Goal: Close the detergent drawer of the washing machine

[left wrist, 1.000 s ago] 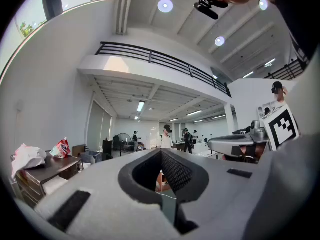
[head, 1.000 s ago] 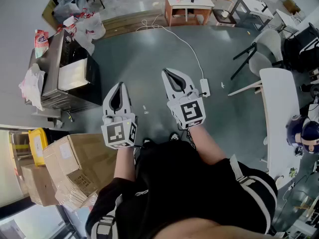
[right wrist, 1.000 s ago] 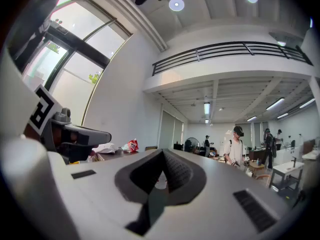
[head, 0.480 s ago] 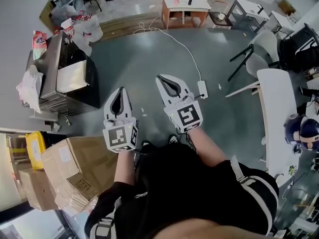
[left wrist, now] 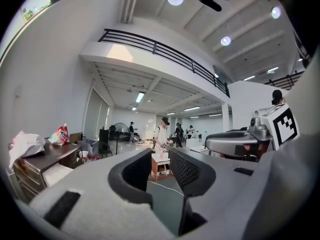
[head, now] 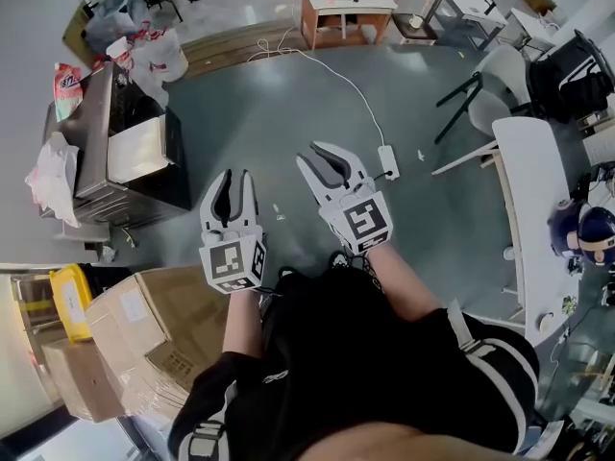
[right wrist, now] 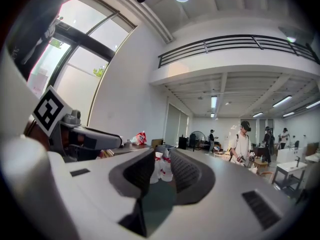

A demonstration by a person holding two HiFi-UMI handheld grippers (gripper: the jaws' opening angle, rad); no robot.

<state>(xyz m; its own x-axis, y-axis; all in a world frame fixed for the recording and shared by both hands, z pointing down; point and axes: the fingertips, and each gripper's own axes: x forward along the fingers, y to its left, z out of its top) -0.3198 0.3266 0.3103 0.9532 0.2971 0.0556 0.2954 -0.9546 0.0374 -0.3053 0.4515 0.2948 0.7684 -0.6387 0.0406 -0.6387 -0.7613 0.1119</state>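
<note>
"What are the grippers doing?"
"The left gripper (head: 231, 177) and the right gripper (head: 317, 157) have just been opening. Both are empty, above the floor (head: 259, 94)."
"Where is the drawer?"
"It can't be made out. A white box (head: 135, 152) sits well apart, to the left."

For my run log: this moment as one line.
left gripper: jaws just opening, empty | right gripper: jaws just opening, empty | both over grey floor

Cardboard boxes (head: 144, 329) are stacked at the lower left, with a yellow container (head: 72, 301) just beside them. A white cable (head: 357, 86) runs over the grey floor (head: 250, 133) to a power strip (head: 388, 161) near centre. A small wooden table (head: 341, 3) stands at the top, white plastic bags (head: 159, 56) at the upper left, and a white surface (head: 524, 200) along the right edge.
</note>
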